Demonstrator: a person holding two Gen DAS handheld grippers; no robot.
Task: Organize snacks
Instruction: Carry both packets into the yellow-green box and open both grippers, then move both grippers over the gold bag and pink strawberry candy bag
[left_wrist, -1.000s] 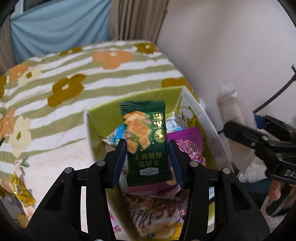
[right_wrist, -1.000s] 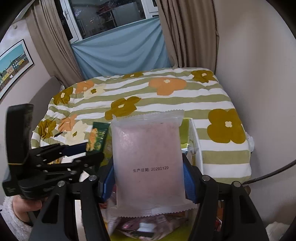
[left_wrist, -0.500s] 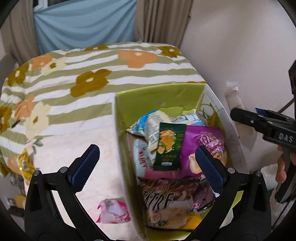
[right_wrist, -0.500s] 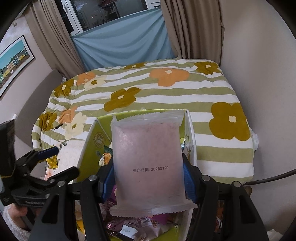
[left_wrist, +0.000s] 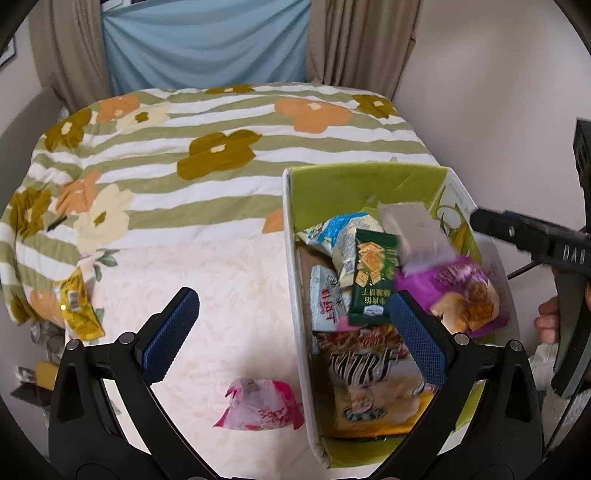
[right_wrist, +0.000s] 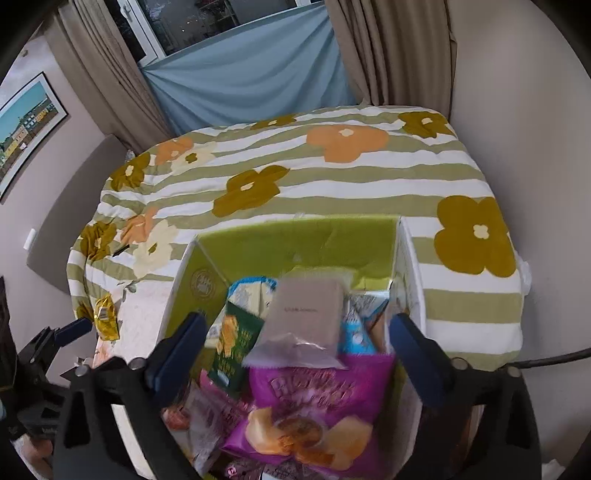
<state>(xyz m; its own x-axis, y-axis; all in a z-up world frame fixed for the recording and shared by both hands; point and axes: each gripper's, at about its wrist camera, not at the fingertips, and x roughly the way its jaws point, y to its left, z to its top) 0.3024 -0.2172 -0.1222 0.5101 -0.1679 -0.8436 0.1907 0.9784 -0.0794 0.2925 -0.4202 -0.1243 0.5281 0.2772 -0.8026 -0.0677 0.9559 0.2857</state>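
Note:
A cardboard box (left_wrist: 291, 236) with a green inside (right_wrist: 295, 240) stands on the bed, full of snack packets. My left gripper (left_wrist: 291, 299) is open and empty, straddling the box's left wall. The green cracker packet (left_wrist: 373, 280) lies in the box on other snacks. My right gripper (right_wrist: 297, 321) hovers over the box with its jaws opening. The pale pink packet (right_wrist: 306, 310) is blurred and loose between them, touching neither pad, just above a purple chip bag (right_wrist: 314, 398). The same packet (left_wrist: 413, 232) shows in the left wrist view.
A pink wrapped snack (left_wrist: 258, 406) lies on the cream sheet left of the box. A yellow packet (left_wrist: 77, 306) sits at the bed's left edge. A striped flowered blanket (left_wrist: 221, 147) covers the far bed. A wall is close on the right.
My left gripper opened, dropped the green cracker packet into the box, and shifted left. My right gripper sank toward the box and opened, releasing the pale pink packet.

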